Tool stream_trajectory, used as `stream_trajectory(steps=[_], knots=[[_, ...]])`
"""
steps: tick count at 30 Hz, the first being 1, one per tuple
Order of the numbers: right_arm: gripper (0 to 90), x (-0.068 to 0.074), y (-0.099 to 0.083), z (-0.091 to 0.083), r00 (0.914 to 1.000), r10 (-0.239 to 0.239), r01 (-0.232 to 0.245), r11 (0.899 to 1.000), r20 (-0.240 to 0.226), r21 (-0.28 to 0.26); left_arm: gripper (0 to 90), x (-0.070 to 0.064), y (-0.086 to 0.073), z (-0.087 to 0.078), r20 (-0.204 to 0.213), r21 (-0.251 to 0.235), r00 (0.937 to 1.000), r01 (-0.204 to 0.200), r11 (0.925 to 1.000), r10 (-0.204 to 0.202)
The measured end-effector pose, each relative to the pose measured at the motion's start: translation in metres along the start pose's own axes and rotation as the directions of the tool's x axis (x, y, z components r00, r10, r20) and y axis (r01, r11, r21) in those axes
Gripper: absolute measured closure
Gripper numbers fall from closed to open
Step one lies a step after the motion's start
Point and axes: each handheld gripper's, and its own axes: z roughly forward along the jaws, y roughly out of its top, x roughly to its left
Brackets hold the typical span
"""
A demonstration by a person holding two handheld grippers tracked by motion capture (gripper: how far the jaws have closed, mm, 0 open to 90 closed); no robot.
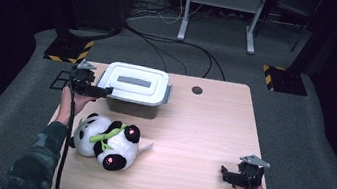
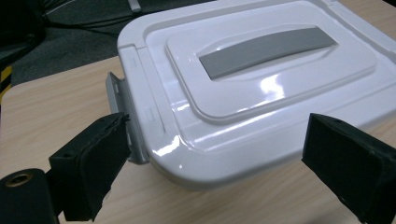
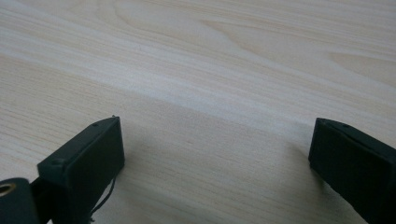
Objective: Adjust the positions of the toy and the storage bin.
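While the left gripper (image 1: 98, 91) gapes wide at the box's (image 1: 132, 100) nine-o'clock latch (image 2: 122, 116), its lid (image 2: 261, 70) stays on, nothing opened yet; the right gripper (image 1: 225, 174) idles agape.

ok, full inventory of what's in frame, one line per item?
storage box: 1, grey body, white lid with grey handle strip, far-left part of the table
side latch: 1 seen close up, grey, on the box end by the left claw
plush pandas: a bundle, apparently 2, black and white with green bits, near-left of the table, in front of the box
table: 1, light wood, round dark hole near the far edge
floor cables: several, black and white, on grey carpet beyond the table
left claw: 1, black, open, at the box's left end
right claw: 1, black, open, over bare table at near-right
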Motion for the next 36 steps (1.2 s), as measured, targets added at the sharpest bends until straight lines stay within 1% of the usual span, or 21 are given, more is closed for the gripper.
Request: stream_trajectory(steps=[4,6,7,8,10,11,12,14,15,17,19,22,24,26,29,31,32,33,34,35,36], knots=[[2.8,0.0,0.0,0.0,1.0,0.0,0.0,1.0,0.001,0.0,7.7,0.002,0.009,0.013,-0.006,0.022,1.0,-0.008,0.9997,0.008],[2.8,0.0,0.0,0.0,1.0,0.0,0.0,1.0,0.002,0.0,8.4,0.004,0.014,0.021,-0.005,0.035,0.9997,-0.026,0.9991,0.026],[2.8,0.0,0.0,0.0,1.0,0.0,0.0,1.0,0.002,0.0,8.3,0.004,0.014,0.021,-0.005,0.035,0.9997,-0.026,0.9991,0.026],[2.9,0.0,0.0,0.0,1.0,0.0,0.0,1.0,0.002,0.0,8.3,0.004,0.016,0.024,0.0,0.047,0.9997,-0.025,0.9986,0.025],[2.9,0.0,0.0,0.0,1.0,0.0,0.0,1.0,0.002,-0.001,8.4,0.004,0.018,0.03,-0.004,0.059,0.9991,-0.042,0.9974,0.043],[3.0,0.0,0.0,0.0,1.0,0.0,0.0,1.0,0.002,-0.001,8.4,0.004,0.019,0.032,-0.004,0.061,0.9992,-0.038,0.9974,0.039],[3.1,0.0,0.0,0.0,1.0,0.0,0.0,1.0,0.001,-0.001,8.5,0.005,0.02,0.036,-0.002,0.076,0.9989,-0.047,0.996,0.048],[3.1,0.0,0.0,0.0,1.0,0.0,0.0,1.0,0.0,-0.001,9.4,0.005,0.02,0.04,-0.001,0.077,0.999,-0.045,0.996,0.045],[3.1,0.0,0.0,0.0,1.0,0.0,0.0,1.0,0.0,-0.001,9.4,0.006,0.02,0.041,0.01,0.09,0.9987,-0.051,0.9946,0.051],[3.2,0.0,0.0,0.0,1.0,-0.001,0.001,1.0,0.0,-0.001,10.0,0.005,0.019,0.045,0.015,0.085,0.9988,-0.048,0.9952,0.047],[3.2,0.0,0.0,0.0,1.0,-0.001,0.001,1.0,0.0,-0.001,10.2,0.003,0.02,0.046,0.026,0.088,0.9977,-0.065,0.994,0.063],[3.3,0.0,0.0,0.0,1.0,-0.001,0.001,1.0,0.0,-0.001,9.1,-0.002,0.021,0.048,0.021,0.103,0.9951,-0.098,0.9898,0.096],[3.3,0.0,0.0,0.0,1.0,-0.001,0.001,1.0,0.0,-0.002,8.0,-0.002,0.022,0.048,0.014,0.115,0.9936,-0.113,0.9869,0.112],[3.3,0.0,0.0,0.0,1.0,-0.001,0.001,1.0,0.0,-0.002,7.4,0.002,0.02,0.048,-0.005,0.099,0.9961,-0.087,0.9912,0.088],[3.4,0.0,0.0,0.0,1.0,-0.002,0.002,1.0,-0.002,-0.002,7.6,0.009,0.019,0.047,-0.019,0.1,0.9971,-0.072,0.9924,0.074],[3.4,0.0,0.0,0.0,1.0,-0.004,0.004,1.0,-0.003,-0.001,7.9,0.014,0.017,0.047,-0.027,0.093,0.9981,-0.053,0.9942,0.055],[3.4,0.0,0.0,0.0,1.0,-0.002,0.002,1.0,-0.002,-0.002,8.4,0.017,0.016,0.047,-0.013,0.085,0.9995,-0.027,0.996,0.028],[3.4,0.0,0.0,0.0,1.0,-0.002,0.002,1.0,-0.002,-0.002,8.5,0.018,0.015,0.048,-0.003,0.079,0.9999,-0.012,0.9968,0.012],[3.5,0.0,0.0,0.0,1.0,-0.002,0.002,1.0,-0.002,-0.002,8.5,0.02,0.015,0.048,0.009,0.088,0.9999,-0.01,0.9961,0.009],[3.5,0.0,0.0,0.0,1.0,-0.002,0.002,1.0,-0.002,-0.002,8.8,0.022,0.014,0.048,0.025,0.085,0.9997,0.002,0.9964,-0.004],[3.5,0.0,0.0,0.0,1.0,-0.001,0.001,1.0,-0.002,-0.002,9.6,0.022,0.013,0.049,0.03,0.072,0.9994,0.016,0.9973,-0.018]])
